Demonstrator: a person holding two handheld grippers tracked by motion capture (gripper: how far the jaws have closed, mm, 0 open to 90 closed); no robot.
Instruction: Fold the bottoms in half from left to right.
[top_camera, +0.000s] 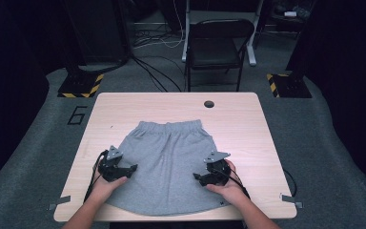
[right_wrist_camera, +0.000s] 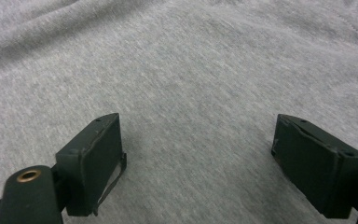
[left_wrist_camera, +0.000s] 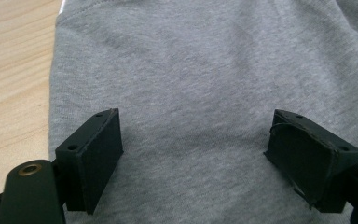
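A grey fabric skirt point(top_camera: 167, 164) with an elastic waistband at its far end lies flat on the wooden table point(top_camera: 248, 119). My left gripper point(top_camera: 132, 168) rests over the skirt's left side, held by a hand. In the left gripper view my left gripper point(left_wrist_camera: 196, 140) stands open over the grey skirt point(left_wrist_camera: 205, 70), with nothing between the jaws. My right gripper point(top_camera: 196, 177) sits over the skirt's right side. In the right gripper view my right gripper point(right_wrist_camera: 198, 144) is open above the skirt point(right_wrist_camera: 191, 60), its pads apart from the cloth between them.
The table has a round cable hole point(top_camera: 209, 103) near its far edge. A black folding chair point(top_camera: 217, 45) stands beyond the table, with cables on the grey floor. Bare wood point(left_wrist_camera: 9, 65) shows left of the skirt's edge.
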